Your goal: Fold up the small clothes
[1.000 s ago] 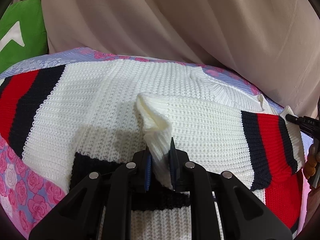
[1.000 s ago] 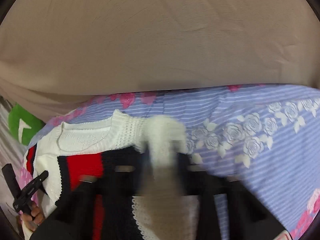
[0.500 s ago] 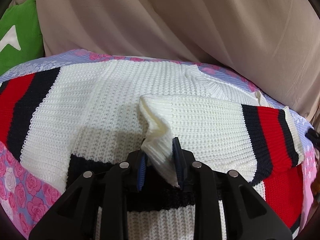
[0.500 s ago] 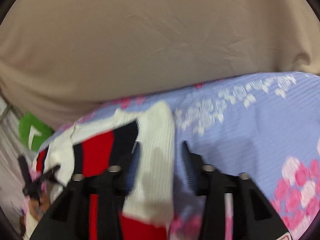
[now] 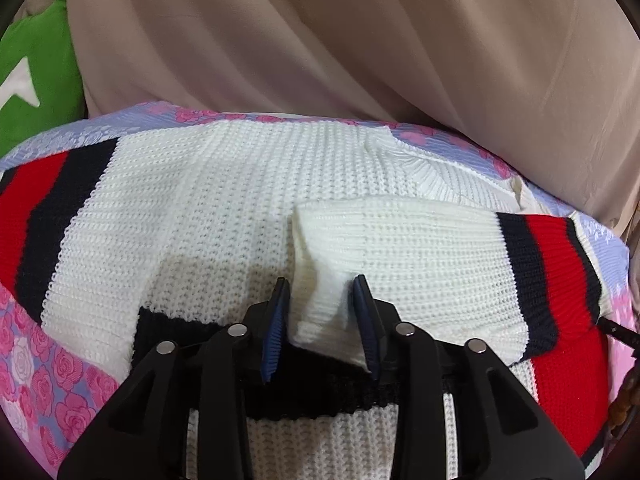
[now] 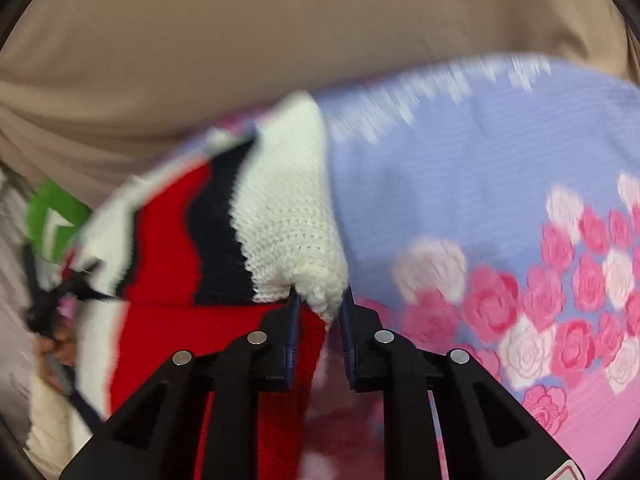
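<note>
Rose-print bedsheet under sweater, beige curtain behind; both jaws apart.

A bed spread with a lilac-and-pink rose-print cover; beige draped cloth hangs behind its far edge, and a green cushion sits at the far left corner

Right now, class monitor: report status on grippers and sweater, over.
Left gripper open, jaws either side of the sleeve cuff. Right gripper open around the sweater edge, view blurred. Nothing in the way.
</note>
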